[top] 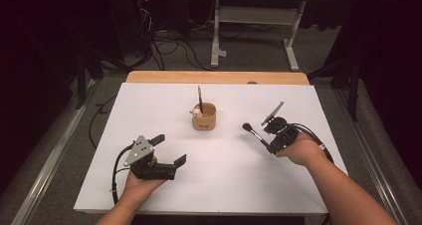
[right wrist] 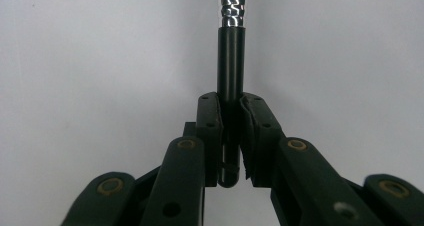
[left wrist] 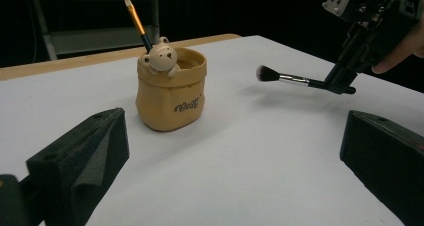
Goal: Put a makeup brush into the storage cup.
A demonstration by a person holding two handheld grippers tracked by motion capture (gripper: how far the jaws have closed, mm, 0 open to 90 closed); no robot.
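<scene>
Right jaws clamp makeup brush (top: 255, 134); left spread, empty; pot (top: 204, 116) holds brush (top: 200, 99).

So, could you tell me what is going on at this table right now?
A person holds a gripper in each hand over a white table. The right gripper is shut on the black handle of a makeup brush, bristles pointing toward a tan pot with a bear figure on its rim. Another brush already stands in the pot. The left gripper is open and holds nothing, nearer the person.
</scene>
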